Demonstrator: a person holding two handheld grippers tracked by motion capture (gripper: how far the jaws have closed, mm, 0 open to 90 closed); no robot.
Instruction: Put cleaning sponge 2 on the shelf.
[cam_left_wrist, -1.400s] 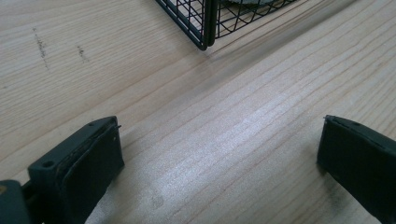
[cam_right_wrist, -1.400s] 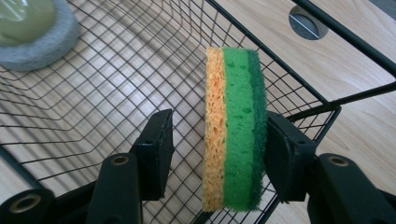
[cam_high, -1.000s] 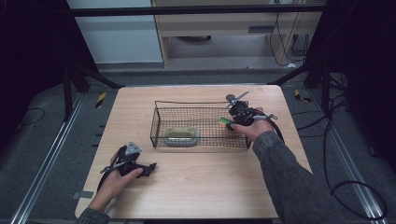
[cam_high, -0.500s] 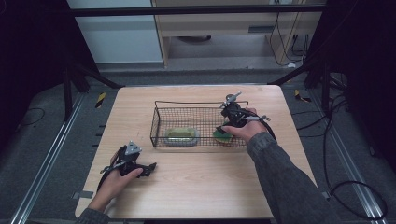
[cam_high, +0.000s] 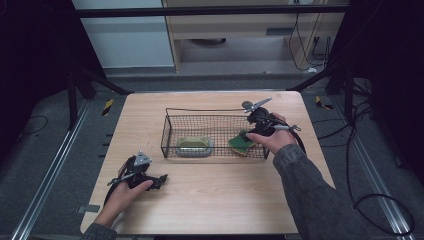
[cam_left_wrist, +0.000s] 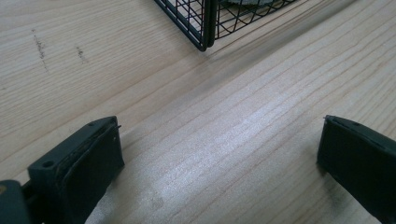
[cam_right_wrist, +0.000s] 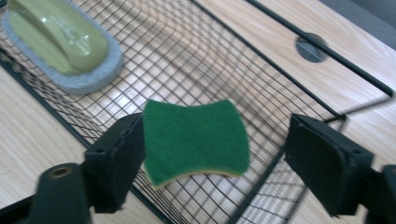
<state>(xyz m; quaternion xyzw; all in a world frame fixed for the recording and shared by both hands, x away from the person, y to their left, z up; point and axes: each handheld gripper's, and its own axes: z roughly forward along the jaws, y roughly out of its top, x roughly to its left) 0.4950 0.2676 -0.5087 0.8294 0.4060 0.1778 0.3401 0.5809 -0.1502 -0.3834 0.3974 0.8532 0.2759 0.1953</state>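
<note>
A green sponge with a yellow underside (cam_high: 241, 142) (cam_right_wrist: 196, 135) lies in the right end of the black wire basket (cam_high: 215, 112) (cam_right_wrist: 196, 51). My right gripper (cam_high: 248, 131) (cam_right_wrist: 215, 158) hovers over it, open. Its left jaw touches the sponge's edge and the right jaw stands well apart. An olive-handled scrubber on a grey pad (cam_high: 194, 145) (cam_right_wrist: 60, 42) rests in the basket's middle. My left gripper (cam_high: 162, 179) (cam_left_wrist: 219, 163) sits open on the bare table near the front left, with nothing between its jaws. The basket's corner (cam_left_wrist: 205, 28) lies ahead of it.
The wooden table (cam_high: 210, 205) has free room in front of the basket and along its left side. A round grommet (cam_right_wrist: 311, 46) sits in the tabletop beyond the basket. Dark frame posts and cables surround the table.
My right gripper carried the sponge left and down into the basket's right end, and its jaws now stand wide. The left gripper has not moved.
</note>
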